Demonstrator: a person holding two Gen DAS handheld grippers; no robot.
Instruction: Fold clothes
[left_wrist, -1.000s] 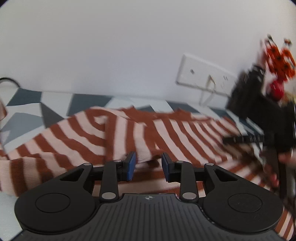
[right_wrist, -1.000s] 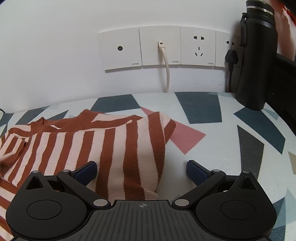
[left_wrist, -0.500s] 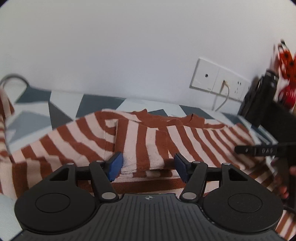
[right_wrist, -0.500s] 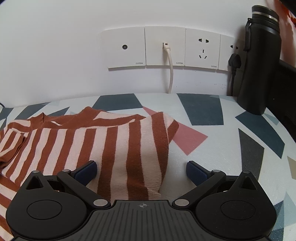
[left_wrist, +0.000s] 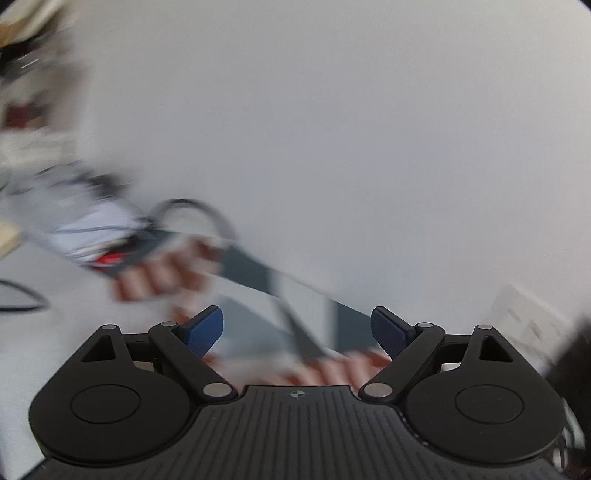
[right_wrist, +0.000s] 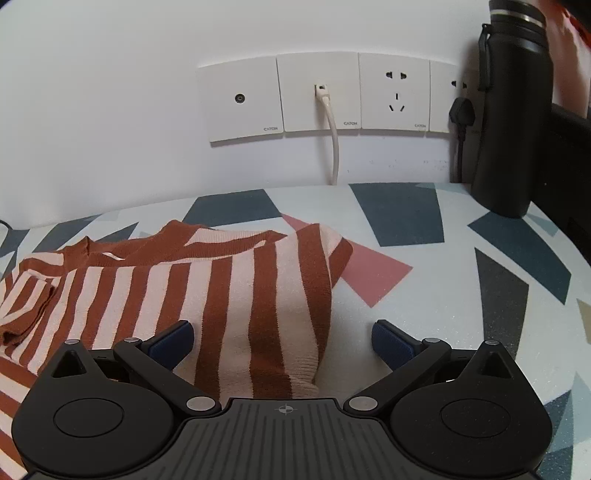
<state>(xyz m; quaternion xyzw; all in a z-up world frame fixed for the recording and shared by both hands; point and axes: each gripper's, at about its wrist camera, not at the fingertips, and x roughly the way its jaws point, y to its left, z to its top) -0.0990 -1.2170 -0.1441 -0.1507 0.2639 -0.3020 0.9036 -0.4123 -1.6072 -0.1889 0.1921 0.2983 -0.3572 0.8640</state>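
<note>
A rust-and-cream striped sweater (right_wrist: 207, 288) lies on the patterned tabletop (right_wrist: 461, 295), its right sleeve folded across the body. My right gripper (right_wrist: 282, 338) hovers just above the folded sleeve end, wide open, pads apart from the knit. The left wrist view is heavily blurred. In it my left gripper (left_wrist: 297, 330) has its jaws opening wide with nothing between them, and smeared striped cloth (left_wrist: 162, 275) shows ahead and below.
A row of white wall sockets (right_wrist: 321, 96) with a white cable (right_wrist: 334, 147) sits behind the table. A tall black bottle (right_wrist: 511, 118) stands at the back right, beside a dark object. Blurred clutter (left_wrist: 74, 229) lies at the left.
My left gripper let go of the folded sleeve, its jaws spread wide, and it swung fast toward the left, blurring its view. The right gripper stayed put.
</note>
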